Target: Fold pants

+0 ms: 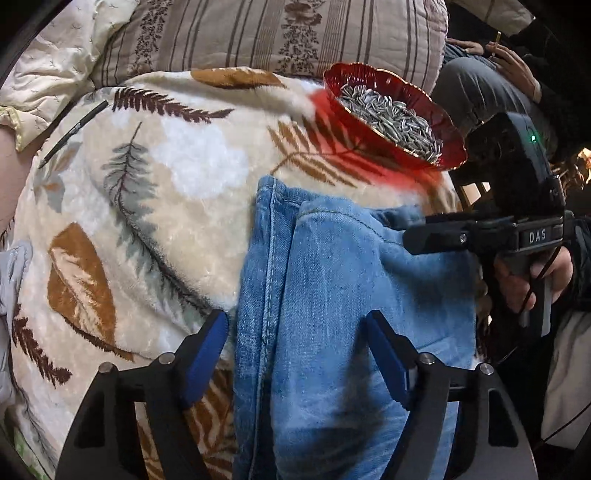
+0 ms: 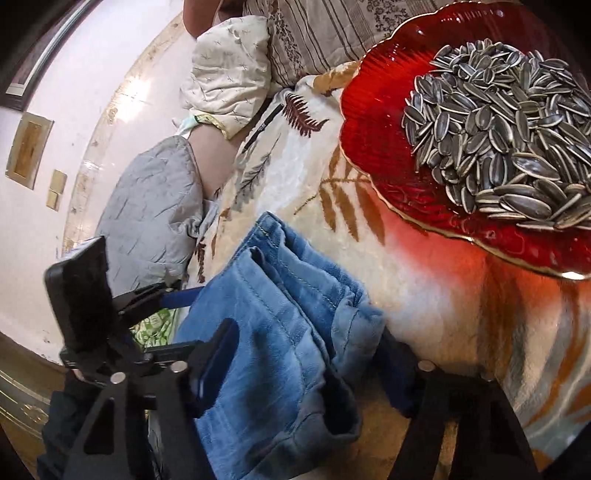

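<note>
Light blue denim pants lie folded in layers on a cream leaf-print blanket. My left gripper is open, its blue-padded fingers spread over the pants' left edge. My right gripper shows at the right of the left wrist view, at the pants' right edge. In the right wrist view the pants lie between my right gripper's spread fingers, which are open. The left gripper shows at the left there, beside the pants.
A red glass bowl of sunflower seeds stands on the blanket just beyond the pants, close in the right wrist view. A black pen lies at the blanket's far left. Striped pillows lie behind. A seated person is at the right.
</note>
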`<move>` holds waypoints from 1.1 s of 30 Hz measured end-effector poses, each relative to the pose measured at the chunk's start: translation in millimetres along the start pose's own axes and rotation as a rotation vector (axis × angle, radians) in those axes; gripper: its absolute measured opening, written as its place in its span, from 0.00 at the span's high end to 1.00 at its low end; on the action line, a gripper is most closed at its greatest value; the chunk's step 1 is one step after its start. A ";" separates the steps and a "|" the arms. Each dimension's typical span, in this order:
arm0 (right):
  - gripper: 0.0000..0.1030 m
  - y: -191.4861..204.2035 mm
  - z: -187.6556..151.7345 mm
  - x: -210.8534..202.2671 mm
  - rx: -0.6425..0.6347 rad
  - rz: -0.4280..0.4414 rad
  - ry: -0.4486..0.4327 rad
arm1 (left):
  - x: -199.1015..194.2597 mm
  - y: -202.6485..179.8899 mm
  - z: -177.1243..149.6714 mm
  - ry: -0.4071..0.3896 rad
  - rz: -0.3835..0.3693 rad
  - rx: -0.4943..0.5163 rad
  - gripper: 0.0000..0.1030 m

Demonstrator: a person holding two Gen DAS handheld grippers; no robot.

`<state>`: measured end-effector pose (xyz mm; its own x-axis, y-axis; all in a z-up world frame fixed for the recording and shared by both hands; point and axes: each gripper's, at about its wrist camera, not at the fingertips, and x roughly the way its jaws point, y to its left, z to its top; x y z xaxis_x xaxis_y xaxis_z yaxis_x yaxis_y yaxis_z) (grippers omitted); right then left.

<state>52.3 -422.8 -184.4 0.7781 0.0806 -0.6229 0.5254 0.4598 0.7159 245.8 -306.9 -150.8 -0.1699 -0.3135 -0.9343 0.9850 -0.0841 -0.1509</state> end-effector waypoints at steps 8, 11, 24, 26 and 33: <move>0.58 -3.7 1.4 5.9 -0.011 0.013 0.002 | -4.2 17.3 3.1 -0.004 -0.072 -0.073 0.41; 0.75 -8.8 2.2 6.7 -0.002 0.002 -0.001 | -4.4 20.6 3.0 -0.009 -0.079 -0.089 0.53; 0.85 22.8 -5.3 -16.2 -0.189 0.031 -0.100 | -28.3 11.2 -10.2 -0.101 -0.029 -0.068 0.95; 0.85 22.9 -5.5 -16.3 -0.190 0.031 -0.100 | -29.0 7.4 -9.4 -0.104 -0.006 -0.056 0.96; 0.86 50.5 -13.8 -35.0 -0.333 0.047 -0.175 | -35.9 0.3 -14.4 -0.152 0.067 -0.054 0.96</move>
<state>46.9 -390.2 -130.8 0.8608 -0.0305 -0.5080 0.3696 0.7238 0.5827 252.6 -282.1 -122.0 -0.1028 -0.4564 -0.8838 0.9938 -0.0087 -0.1111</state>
